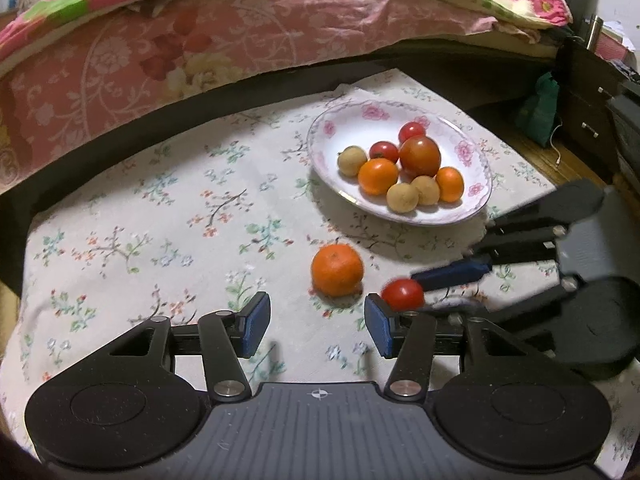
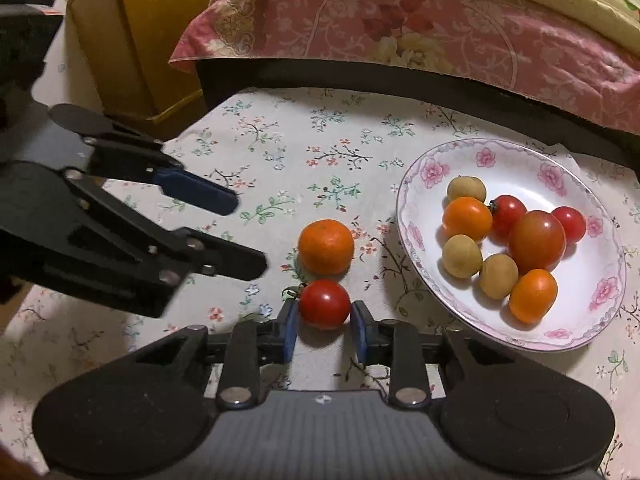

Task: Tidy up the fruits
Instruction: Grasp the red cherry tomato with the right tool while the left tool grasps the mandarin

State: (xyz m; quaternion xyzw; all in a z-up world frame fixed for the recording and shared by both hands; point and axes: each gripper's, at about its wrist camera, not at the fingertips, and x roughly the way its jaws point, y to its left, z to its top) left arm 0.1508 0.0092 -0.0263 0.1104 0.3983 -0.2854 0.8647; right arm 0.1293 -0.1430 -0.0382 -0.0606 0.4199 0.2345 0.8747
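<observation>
A small red tomato [image 2: 324, 309] sits between the blue pads of my right gripper [image 2: 324, 330], which is shut on it just above the cloth; it also shows in the left wrist view [image 1: 403, 294]. An orange mandarin [image 2: 326, 246] lies on the cloth just beyond the tomato, and shows in the left wrist view [image 1: 337, 269]. A floral plate [image 2: 420, 200] to the right holds several tomatoes, oranges and tan round fruits; its rim shows in the left wrist view [image 1: 324, 152]. My left gripper [image 1: 316, 322] is open and empty, short of the mandarin.
A floral tablecloth [image 1: 160, 216] covers the low table. A bed with a pink floral cover [image 1: 200, 52] runs along the far edge. A yellow cabinet [image 2: 132, 32] stands far left, and dark drawers [image 1: 592, 112] stand at the right.
</observation>
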